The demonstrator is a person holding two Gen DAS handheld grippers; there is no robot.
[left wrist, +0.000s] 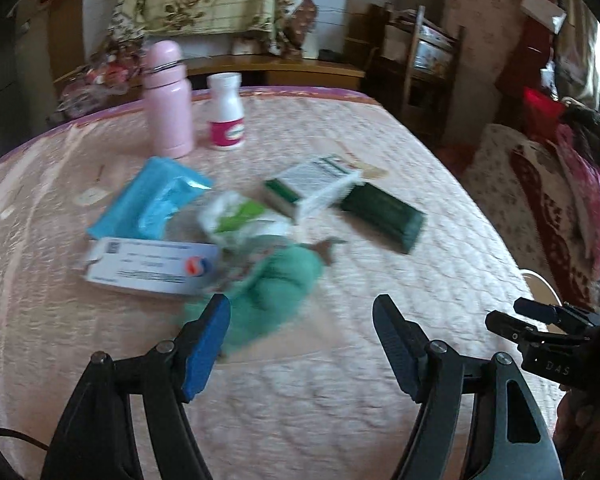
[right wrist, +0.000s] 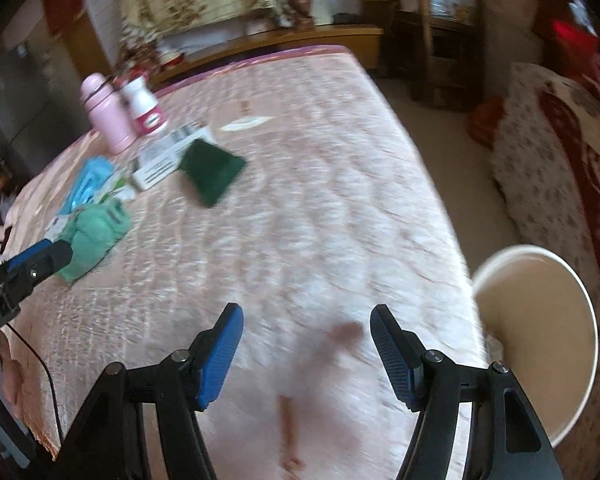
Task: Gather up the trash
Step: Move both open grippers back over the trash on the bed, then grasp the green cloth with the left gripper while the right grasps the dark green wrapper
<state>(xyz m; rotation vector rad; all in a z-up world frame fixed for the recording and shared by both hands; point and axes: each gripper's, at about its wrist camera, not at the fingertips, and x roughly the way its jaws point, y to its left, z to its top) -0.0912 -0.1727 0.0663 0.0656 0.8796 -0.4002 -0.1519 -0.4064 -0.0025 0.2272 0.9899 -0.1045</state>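
Left wrist view: left claw [left wrist: 302,316] spread wide, nothing between its fingers, hovering over a bed [left wrist: 380,360] with a pink quilted cover. Just ahead of the left finger lies a crumpled green cloth [left wrist: 276,284]. Touching it on the far left, a white card box [left wrist: 152,266] with a red-blue logo. Behind that, a blue packet [left wrist: 152,200] and a white-green wrapper [left wrist: 240,216], bunched close together. Further right, a white-green carton [left wrist: 312,188] lying flat, then a dark green pouch [left wrist: 384,216] just beside it. At the far edge, a pink flask [left wrist: 168,100] and a white bottle [left wrist: 226,112] stand upright, side by side. Right claw [left wrist: 540,320] enters at the right edge. View is motion-blurred.

Right wrist view: right claw [right wrist: 306,320] also spread, empty, over a bare stretch of bed with a faint reddish stain [right wrist: 346,332] between the fingers. A white bin [right wrist: 580,320] sits off the bed's right edge, close to the right finger. The trash cluster lies well apart, at the far left. Left claw's tip touches or overlaps the cloth; contact cannot be told.
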